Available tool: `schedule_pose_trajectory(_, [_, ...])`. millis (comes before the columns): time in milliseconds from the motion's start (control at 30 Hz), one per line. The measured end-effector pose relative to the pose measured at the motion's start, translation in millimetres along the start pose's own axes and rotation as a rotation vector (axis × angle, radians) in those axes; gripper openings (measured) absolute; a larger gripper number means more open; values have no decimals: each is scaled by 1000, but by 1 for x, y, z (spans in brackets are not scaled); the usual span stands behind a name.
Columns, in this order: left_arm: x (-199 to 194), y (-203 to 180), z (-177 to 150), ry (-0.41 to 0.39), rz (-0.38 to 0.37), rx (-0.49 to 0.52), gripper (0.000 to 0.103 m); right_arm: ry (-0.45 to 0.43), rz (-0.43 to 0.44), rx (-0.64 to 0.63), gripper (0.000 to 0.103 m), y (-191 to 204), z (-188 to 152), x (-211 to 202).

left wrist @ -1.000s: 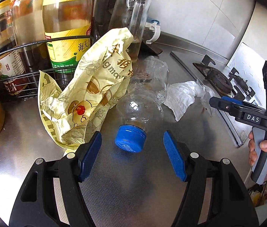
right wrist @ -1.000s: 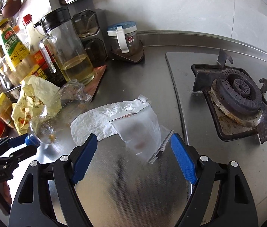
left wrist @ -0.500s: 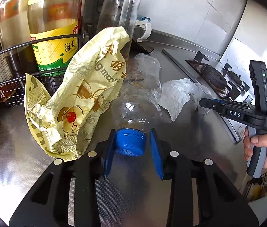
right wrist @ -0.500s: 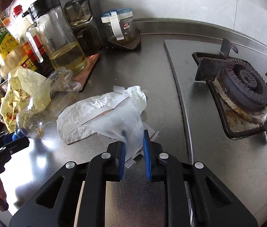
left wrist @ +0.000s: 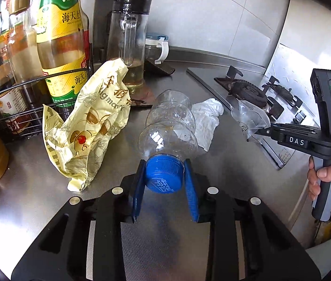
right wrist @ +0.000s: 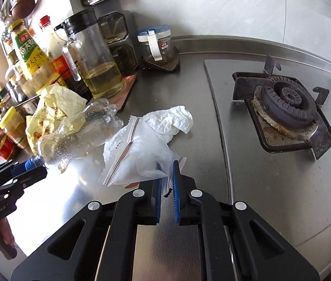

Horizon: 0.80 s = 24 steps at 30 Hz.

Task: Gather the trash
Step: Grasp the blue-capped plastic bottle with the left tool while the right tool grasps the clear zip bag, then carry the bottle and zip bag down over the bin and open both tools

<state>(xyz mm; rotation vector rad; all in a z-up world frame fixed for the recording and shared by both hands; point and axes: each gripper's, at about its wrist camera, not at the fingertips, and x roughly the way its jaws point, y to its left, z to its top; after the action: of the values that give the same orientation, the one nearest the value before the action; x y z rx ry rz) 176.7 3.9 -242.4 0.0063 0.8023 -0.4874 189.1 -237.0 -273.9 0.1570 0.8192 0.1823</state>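
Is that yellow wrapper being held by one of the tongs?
No, the yellow wrapper lies free on the counter; the left tongs grip the bottle's blue cap.

Clear plastic bottle (left wrist: 169,126), crushed, blue cap (left wrist: 163,175) on; lies on its side, cap end clamped in my left hand-held gripper (left wrist: 164,182). Clear zip bag (right wrist: 139,154), creased, pinched at one corner in my right hand-held gripper (right wrist: 166,178). Crumpled white tissue (right wrist: 174,121) on the bench (right wrist: 198,121) behind the bag. Yellow printed wrapper (left wrist: 90,131), crumpled, just beside the bottle.
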Motion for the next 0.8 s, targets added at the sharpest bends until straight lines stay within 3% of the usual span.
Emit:
schedule_pose_trajectory(300, [-71,-28,-35,-46,39,-24,29,-5,104,2,10,18,-40,-55])
schedule_pose_trajectory(800, [-194,-108,-103,-114,78,-46,30,5,199,-41,10,36,-120,-163])
